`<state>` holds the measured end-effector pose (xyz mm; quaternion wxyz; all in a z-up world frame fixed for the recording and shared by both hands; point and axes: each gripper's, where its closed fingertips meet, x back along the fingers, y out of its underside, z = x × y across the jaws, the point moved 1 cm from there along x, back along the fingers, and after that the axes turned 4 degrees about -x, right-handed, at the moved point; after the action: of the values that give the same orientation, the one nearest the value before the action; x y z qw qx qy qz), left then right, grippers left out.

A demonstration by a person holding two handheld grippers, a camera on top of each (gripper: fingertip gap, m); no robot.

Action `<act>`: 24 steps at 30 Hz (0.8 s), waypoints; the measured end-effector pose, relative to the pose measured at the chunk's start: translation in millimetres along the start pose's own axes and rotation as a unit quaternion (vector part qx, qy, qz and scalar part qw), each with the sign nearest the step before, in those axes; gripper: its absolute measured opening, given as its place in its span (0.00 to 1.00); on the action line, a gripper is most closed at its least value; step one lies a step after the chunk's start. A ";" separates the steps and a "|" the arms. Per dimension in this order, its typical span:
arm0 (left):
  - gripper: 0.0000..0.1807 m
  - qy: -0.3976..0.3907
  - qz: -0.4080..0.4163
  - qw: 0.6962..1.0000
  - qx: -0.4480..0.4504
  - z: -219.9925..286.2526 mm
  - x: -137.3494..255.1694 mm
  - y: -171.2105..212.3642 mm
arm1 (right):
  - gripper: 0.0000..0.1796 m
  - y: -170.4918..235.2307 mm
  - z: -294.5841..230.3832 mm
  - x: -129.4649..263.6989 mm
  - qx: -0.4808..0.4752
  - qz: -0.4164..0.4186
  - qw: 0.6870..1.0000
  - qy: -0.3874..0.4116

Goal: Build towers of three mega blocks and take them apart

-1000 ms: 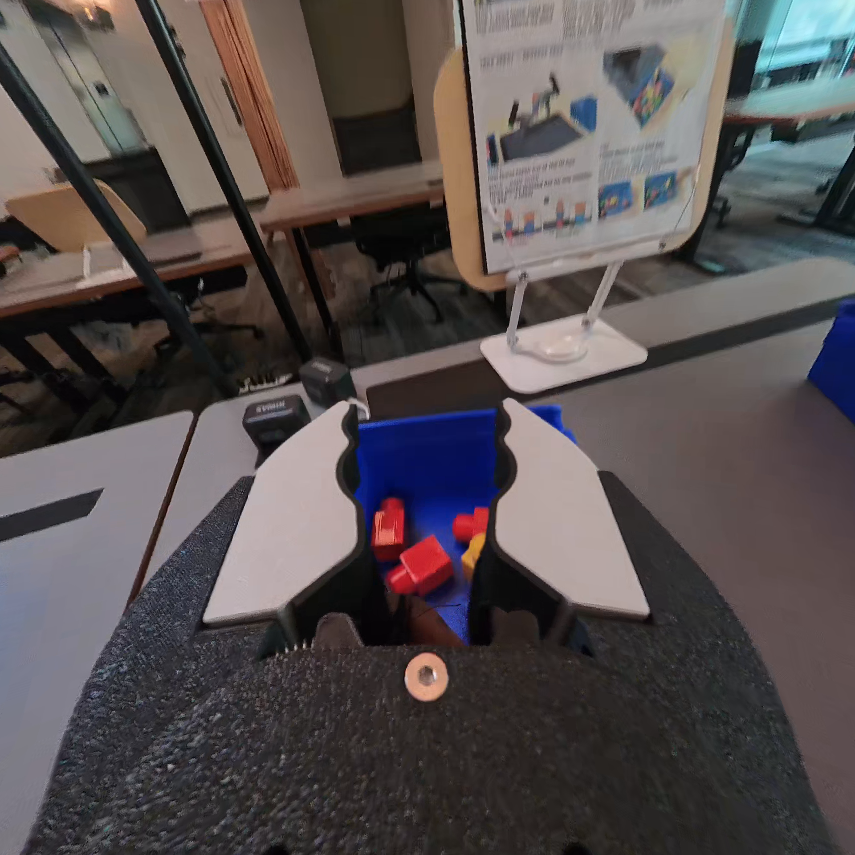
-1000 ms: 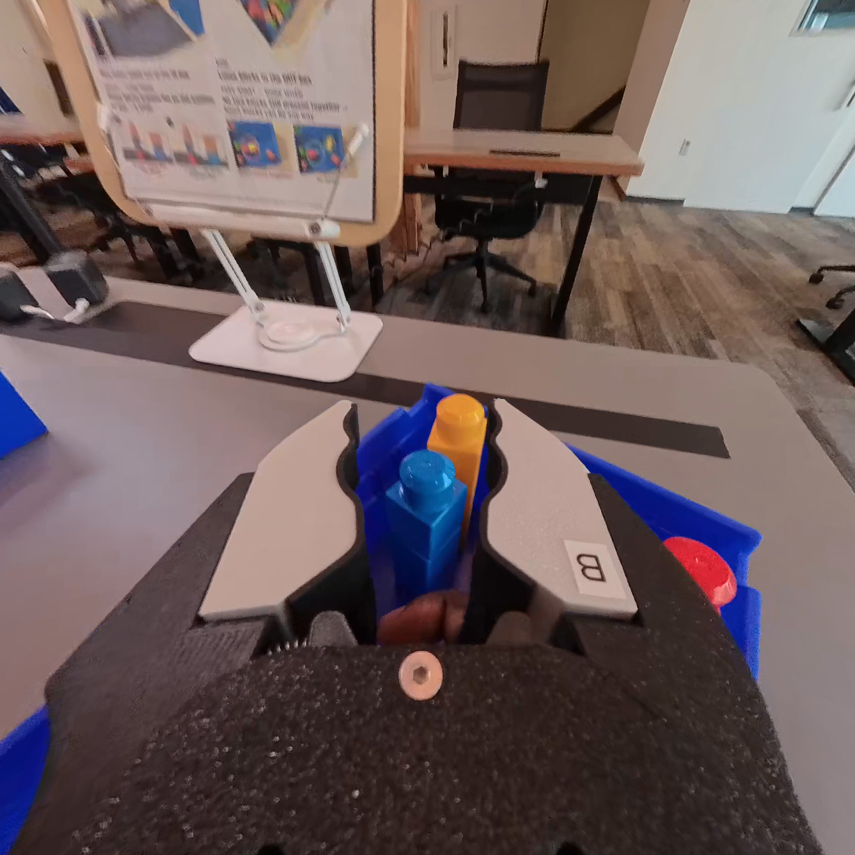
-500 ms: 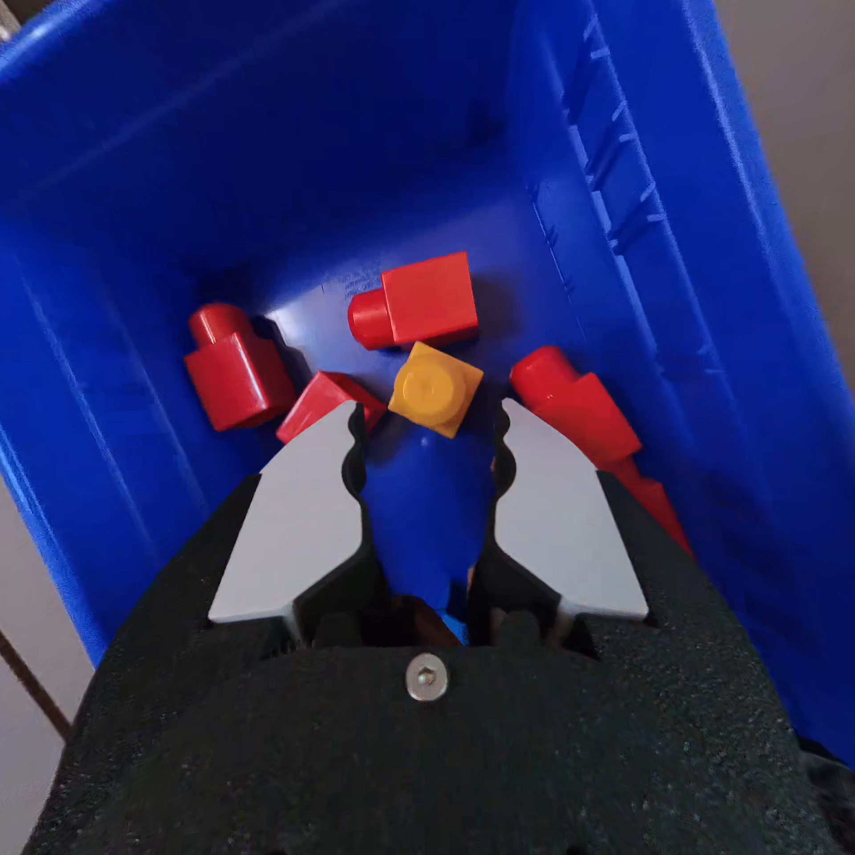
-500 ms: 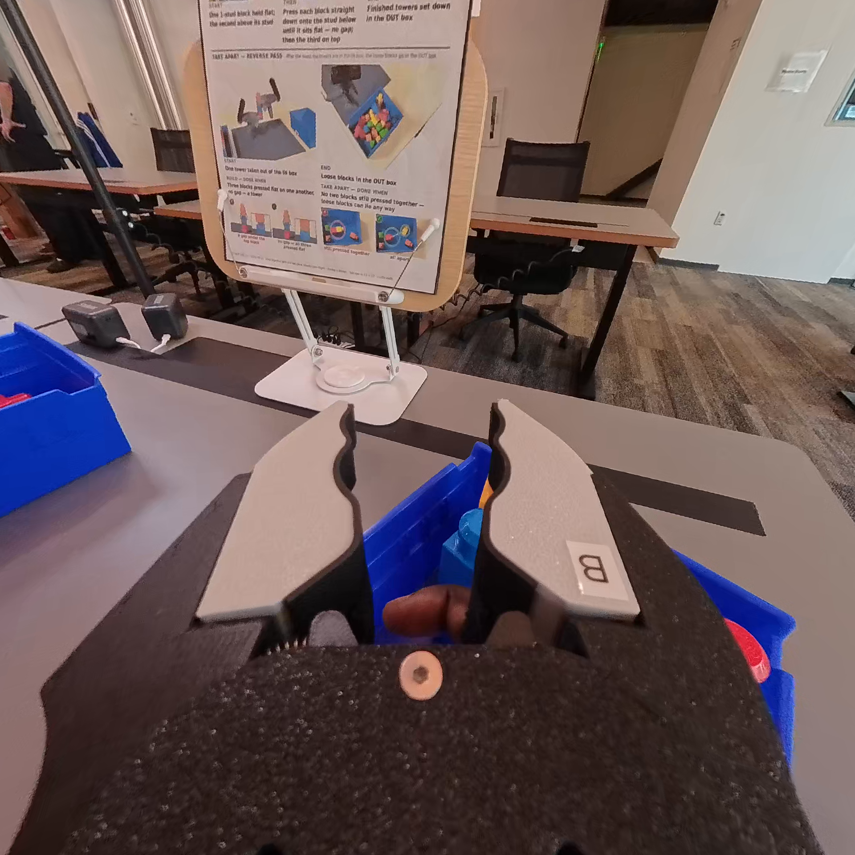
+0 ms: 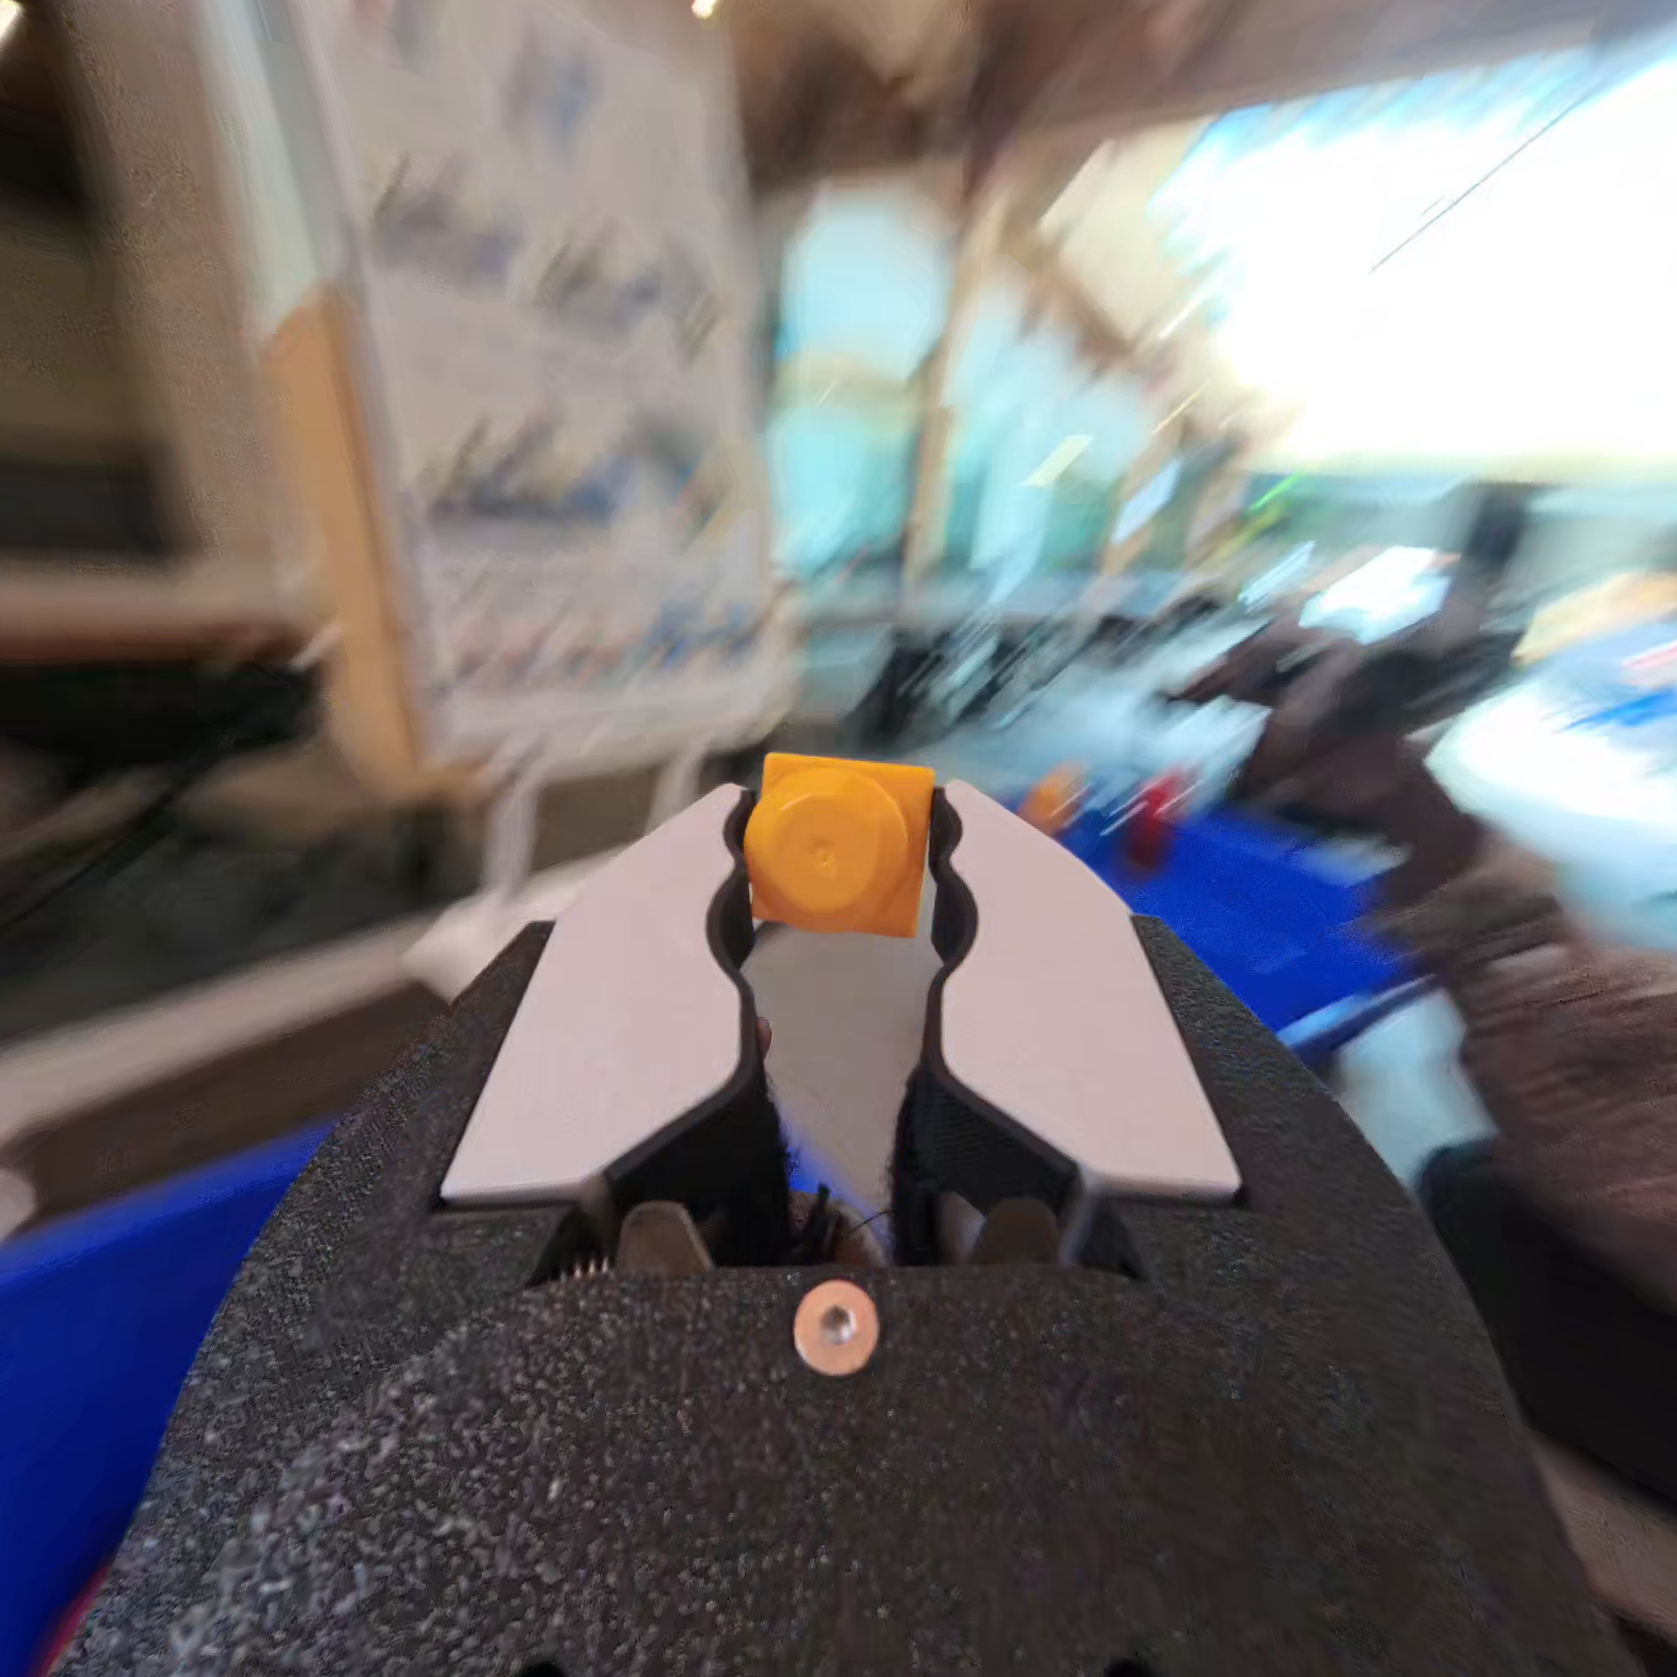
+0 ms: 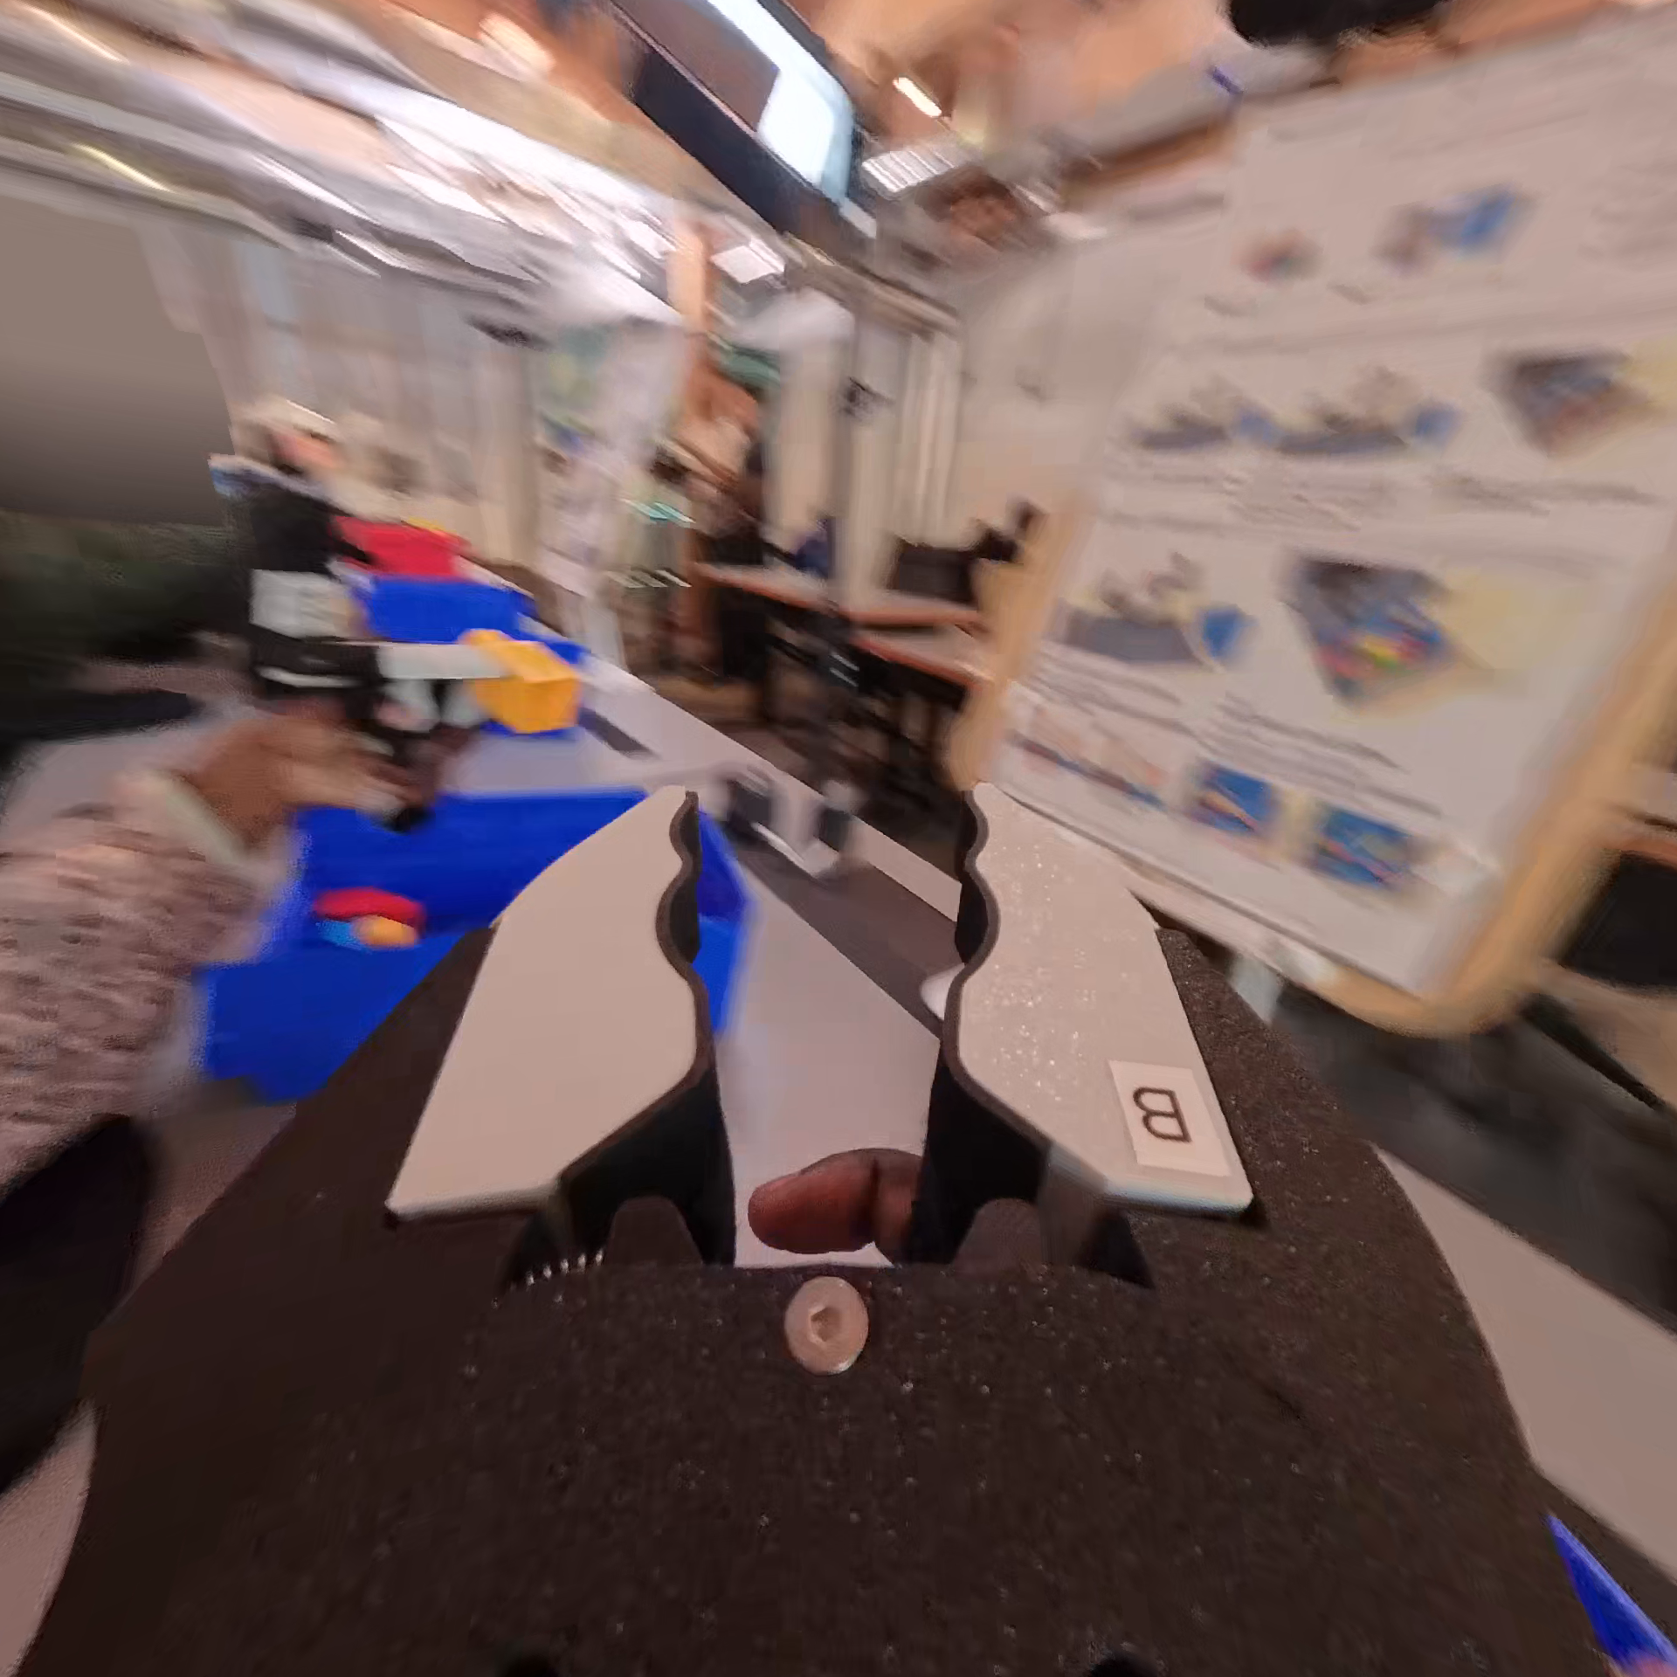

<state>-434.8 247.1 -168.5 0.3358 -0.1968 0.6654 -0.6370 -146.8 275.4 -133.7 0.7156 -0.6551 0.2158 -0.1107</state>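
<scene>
We can make out little writing: the instruction board (image 6: 1343, 544) on its stand carries printed text and small pictures, too smeared to read in either view, and a white sticker (image 6: 1166, 1114) with a single printed letter sits on the right-hand finger plate of our right gripper (image 6: 826, 821). Our left gripper (image 5: 839, 817) is clamped on an orange block (image 5: 835, 848) at its fingertips, held clear of the table. The block's round stud faces straight back at the left wrist camera, so its long axis runs along the fingers, the square body pointing away from us. In the right wrist view that same block (image 6: 526, 694) shows farther off to the left, above a blue bin (image 6: 436, 907) that stands on the grey table (image 6: 817, 1025) with a few blurred blocks inside. Our right gripper's fingers stand apart with nothing between them, hovering above the table. Both backgrounds are heavily blurred.
</scene>
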 end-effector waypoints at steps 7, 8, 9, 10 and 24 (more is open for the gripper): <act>0.20 0.252 0.153 0.955 0.022 109.6 -30.1 -61.5 | 0.35 -20.7 -132.1 -70.8 -0.044 0.080 0.965 -0.248; 0.20 0.263 0.148 0.953 0.018 118.1 -35.6 -61.0 | 0.36 -16.2 -140.2 -77.7 -0.029 0.068 0.966 -0.246; 0.20 0.274 0.144 0.951 0.016 125.7 -39.6 -60.6 | 0.36 -13.0 -145.4 -82.7 -0.021 0.060 0.968 -0.243; 0.20 0.281 0.138 0.950 0.014 131.6 -43.1 -59.8 | 0.35 -11.7 -148.1 -86.3 -0.021 0.057 0.969 -0.239; 0.20 0.267 0.047 0.962 -0.017 145.0 -48.4 -49.9 | 0.22 -15.1 -159.1 -89.4 -0.024 0.087 0.964 -0.251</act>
<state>-308.2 171.2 -104.8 0.1718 0.0066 0.7504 -0.6383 -296.1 171.5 -112.0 0.7379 -0.6572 0.0880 0.1257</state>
